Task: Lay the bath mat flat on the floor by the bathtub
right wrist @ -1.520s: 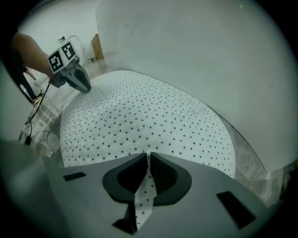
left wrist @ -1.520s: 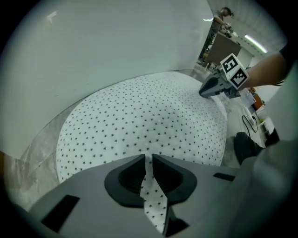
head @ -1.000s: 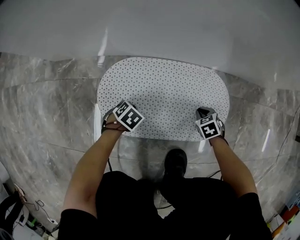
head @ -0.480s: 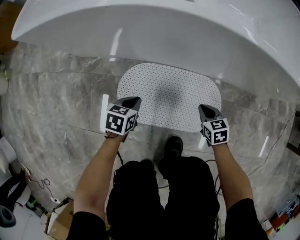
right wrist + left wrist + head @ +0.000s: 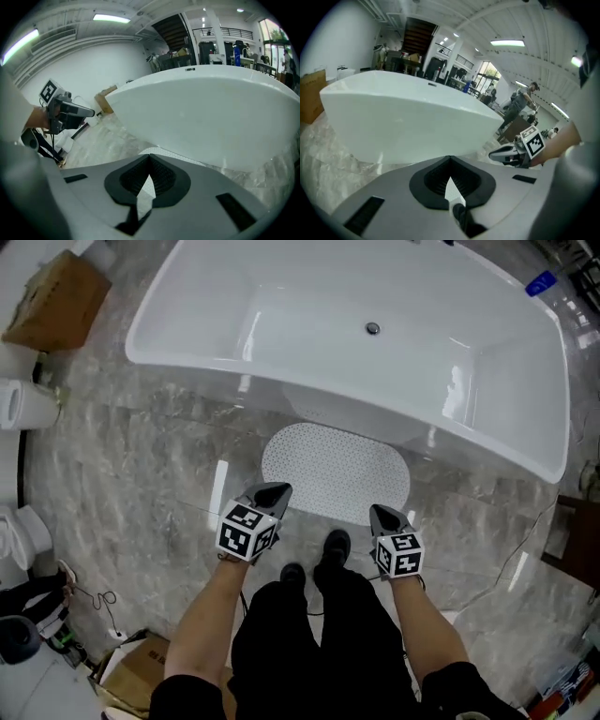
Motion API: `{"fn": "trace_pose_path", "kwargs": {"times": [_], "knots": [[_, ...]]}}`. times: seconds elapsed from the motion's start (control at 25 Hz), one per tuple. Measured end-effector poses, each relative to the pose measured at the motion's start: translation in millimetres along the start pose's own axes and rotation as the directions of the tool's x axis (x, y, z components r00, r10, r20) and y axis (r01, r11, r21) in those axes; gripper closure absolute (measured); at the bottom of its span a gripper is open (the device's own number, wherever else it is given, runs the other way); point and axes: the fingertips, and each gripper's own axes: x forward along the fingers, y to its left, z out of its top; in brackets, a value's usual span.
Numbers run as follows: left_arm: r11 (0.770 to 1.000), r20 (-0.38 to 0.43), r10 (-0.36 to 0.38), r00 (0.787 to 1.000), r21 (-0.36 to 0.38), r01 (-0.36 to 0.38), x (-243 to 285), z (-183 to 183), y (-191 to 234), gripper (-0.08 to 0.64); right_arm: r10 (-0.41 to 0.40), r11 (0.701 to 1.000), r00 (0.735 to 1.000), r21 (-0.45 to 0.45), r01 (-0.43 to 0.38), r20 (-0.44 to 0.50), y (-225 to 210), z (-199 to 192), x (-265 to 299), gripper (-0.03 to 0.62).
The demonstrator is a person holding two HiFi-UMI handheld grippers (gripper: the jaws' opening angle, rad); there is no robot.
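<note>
**Mat flat beside the tub, both grippers shut and off it**

From my head view the floor (image 5: 141, 456) is grey veined marble with a glossy sheen, and it fills most of the frame. The gripper views show the room as a big open hall with white walls, strip lights (image 5: 507, 43) on the ceiling and a dark staircase (image 5: 417, 35) at the back. A person (image 5: 519, 101) stands far off behind the tub.

The white bathtub (image 5: 281, 296) lies across 12 o'clock. A small round drain (image 5: 373, 329) sits in its bottom. A cardboard box (image 5: 56, 301) stands at 10 o'clock, white rolls (image 5: 17, 404) are at 9 o'clock, and a second box (image 5: 131, 673) sits at 7 o'clock with loose cables (image 5: 89, 601) near it. I cannot see what is inside either box.

The bath mat (image 5: 336, 472), white, oval and dotted, lies flat on the floor. Its far edge is right against the foot of the tub, and it sits at 12 o'clock from my shoes (image 5: 335, 545).

The left hand-held gripper (image 5: 274, 490) hovers above the mat's near left corner at 11 o'clock. Its jaws are together with nothing between them. The right hand-held gripper (image 5: 382, 515) is at 1 o'clock, just off the mat's near right edge, and its jaws are also together and empty. Neither gripper touches the mat.
</note>
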Motion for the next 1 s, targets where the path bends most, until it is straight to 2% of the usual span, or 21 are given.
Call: {"fn": "trace_pose_path", "kwargs": {"times": [0.16,0.36,0.56,0.84,1.0], "knots": [[0.994,0.096,0.044,0.994,-0.101,-0.035,-79.2,55.3,-25.2,0.549,0.031,0.999,0.999,-0.013,-0.031,0.029,29.7,49.0,-67.3,0.575],[0.994,0.137,0.065,0.988,-0.091,-0.053,-136.8,93.4,-55.3,0.549,0.055,0.997,0.994,-0.055,-0.05,0.089,46.0,108.9,-118.7,0.575],[0.988,0.239,0.106,0.965,-0.139,-0.074,-182.7,125.2,-72.5,0.549,0.069,0.995,0.987,-0.086,-0.057,0.144,62.6,150.3,-155.0,0.575],[0.994,0.316,0.103,0.943,-0.062,-0.088,-237.2,177.8,-91.3,0.549,0.09,0.993,0.973,-0.099,-0.07,0.212,102.0,193.9,-197.5,0.575],[0.998,0.347,0.066,0.936,-0.021,-0.063,-272.2,202.4,-90.2,0.549,0.076,0.993,0.961,-0.107,-0.049,0.267,133.7,224.6,-215.1,0.575]]}}
